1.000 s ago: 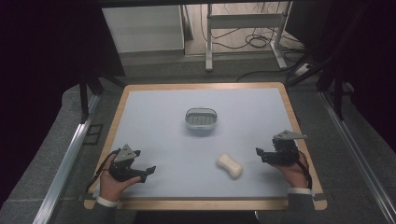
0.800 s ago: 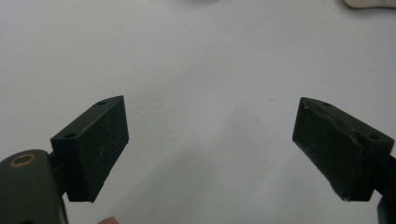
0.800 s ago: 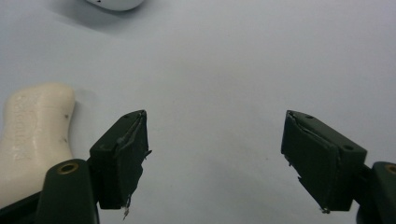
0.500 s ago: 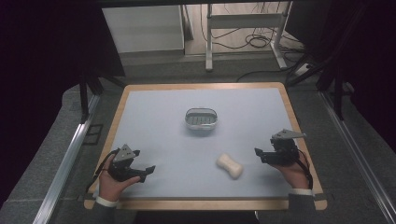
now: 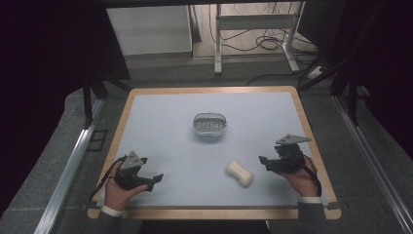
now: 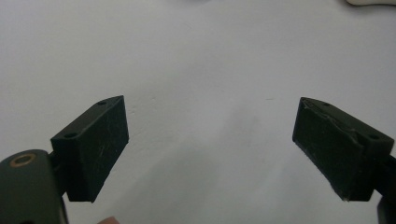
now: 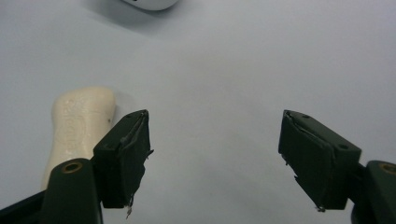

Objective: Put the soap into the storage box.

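Near the table's (image 5: pixel 146 102) front edge, the left gripper (image 5: pixel 155 178) is hovering by the left corner and the right gripper (image 5: pixel 263 161) is sitting by the right edge (both with jaws spread, nothing between them). A cream soap bar (image 5: pixel 239 173) is lying just beside the right gripper, toward the middle. Farther back, a small oval dish (image 5: pixel 210 124) is resting mid-table, its contents unclear, with open surface around it.

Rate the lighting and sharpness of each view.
High view: the table is evenly lit, its surroundings nearly black, the soap sharp. Left gripper view: soft light, fingers crisp, faint shadow between them. Right gripper view: the soap slightly soft, the dish casting a dim shadow.
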A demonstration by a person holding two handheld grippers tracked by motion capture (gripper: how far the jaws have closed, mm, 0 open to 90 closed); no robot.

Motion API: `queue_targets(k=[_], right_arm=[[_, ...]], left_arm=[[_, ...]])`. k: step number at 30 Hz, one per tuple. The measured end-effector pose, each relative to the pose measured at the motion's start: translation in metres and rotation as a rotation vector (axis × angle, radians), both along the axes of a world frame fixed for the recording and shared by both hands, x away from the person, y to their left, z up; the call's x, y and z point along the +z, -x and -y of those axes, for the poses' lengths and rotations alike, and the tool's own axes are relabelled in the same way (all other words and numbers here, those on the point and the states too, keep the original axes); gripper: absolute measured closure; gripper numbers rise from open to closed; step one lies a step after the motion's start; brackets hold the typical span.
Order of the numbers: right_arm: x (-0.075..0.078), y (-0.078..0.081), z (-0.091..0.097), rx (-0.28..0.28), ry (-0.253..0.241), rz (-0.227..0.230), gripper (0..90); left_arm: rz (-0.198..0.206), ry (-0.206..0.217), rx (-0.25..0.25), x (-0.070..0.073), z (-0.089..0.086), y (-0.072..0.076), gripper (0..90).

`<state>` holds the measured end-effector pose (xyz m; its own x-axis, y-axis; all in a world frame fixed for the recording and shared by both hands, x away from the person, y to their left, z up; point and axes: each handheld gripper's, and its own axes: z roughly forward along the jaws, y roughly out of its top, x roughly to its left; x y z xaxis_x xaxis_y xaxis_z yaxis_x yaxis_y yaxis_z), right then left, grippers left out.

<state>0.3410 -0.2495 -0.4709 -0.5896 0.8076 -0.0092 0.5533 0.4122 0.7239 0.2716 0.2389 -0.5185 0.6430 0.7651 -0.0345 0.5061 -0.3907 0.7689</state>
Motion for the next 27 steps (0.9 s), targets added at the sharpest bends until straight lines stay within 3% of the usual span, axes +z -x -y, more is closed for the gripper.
queue_targets(k=[5,8,13,18,22,27], right_arm=[[0.000,-0.001,-0.006,0.033,0.007,-0.015,25.8],[0.003,-0.003,-0.009,0.040,0.055,-0.032,25.8],[0.013,-0.002,-0.014,0.054,0.084,-0.045,26.0],[0.019,-0.002,-0.027,0.113,0.081,-0.105,27.8],[0.019,0.001,-0.040,0.151,0.140,-0.136,27.8],[0.014,0.000,-0.050,0.164,0.180,-0.166,27.8]], left_arm=[[0.005,0.010,0.001,0.003,-0.001,0.001,11.2],[0.006,0.012,-0.001,0.003,-0.001,0.002,11.2],[0.009,0.015,-0.003,0.004,-0.001,0.003,11.2],[0.009,0.016,-0.002,0.005,-0.001,0.003,11.2],[0.009,0.015,-0.002,0.005,0.000,0.003,11.2],[0.008,0.019,0.002,0.004,-0.002,0.002,11.2]])
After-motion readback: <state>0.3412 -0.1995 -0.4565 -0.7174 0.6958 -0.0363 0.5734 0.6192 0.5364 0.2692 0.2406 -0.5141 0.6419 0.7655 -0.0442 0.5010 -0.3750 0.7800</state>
